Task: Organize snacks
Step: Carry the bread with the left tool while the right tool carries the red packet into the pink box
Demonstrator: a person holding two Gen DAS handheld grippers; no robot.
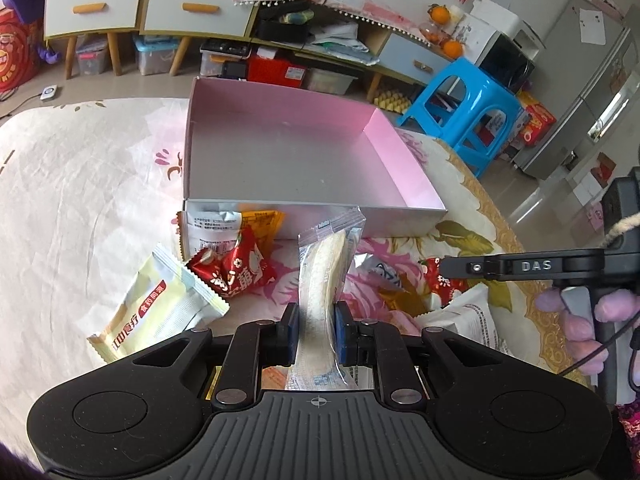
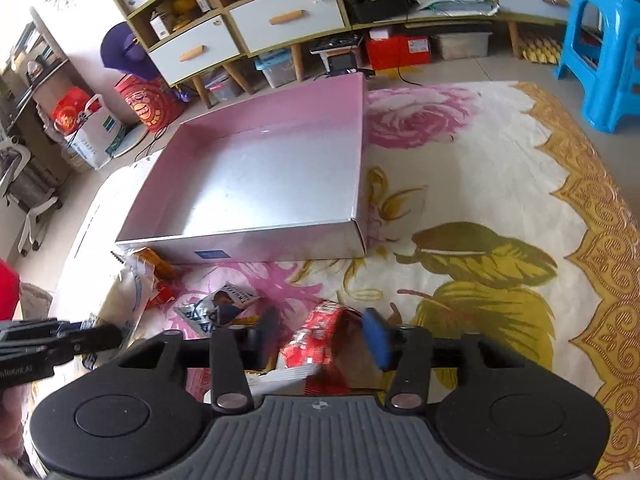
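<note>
My left gripper (image 1: 316,332) is shut on a clear packet (image 1: 324,264) with a pale pastry inside, held upright just in front of the empty pink box (image 1: 400,168). In the right wrist view, my right gripper (image 2: 320,338) stands open over a red snack packet (image 2: 310,346) that lies between its fingers, with the blue pad (image 2: 376,344) apart from it. A silvery blue packet (image 2: 218,308) lies to its left, in front of the box wall (image 2: 280,246). The left gripper (image 2: 100,336) and its clear packet (image 2: 128,292) show at the left edge.
Loose packets lie on the flowered cloth (image 1: 80,200): a yellow-white one (image 1: 160,312), a red one (image 1: 236,272), a white-and-orange one (image 1: 224,228) against the box. A blue stool (image 1: 464,108) stands beyond the cloth's right edge. Cabinets and storage bins line the far wall.
</note>
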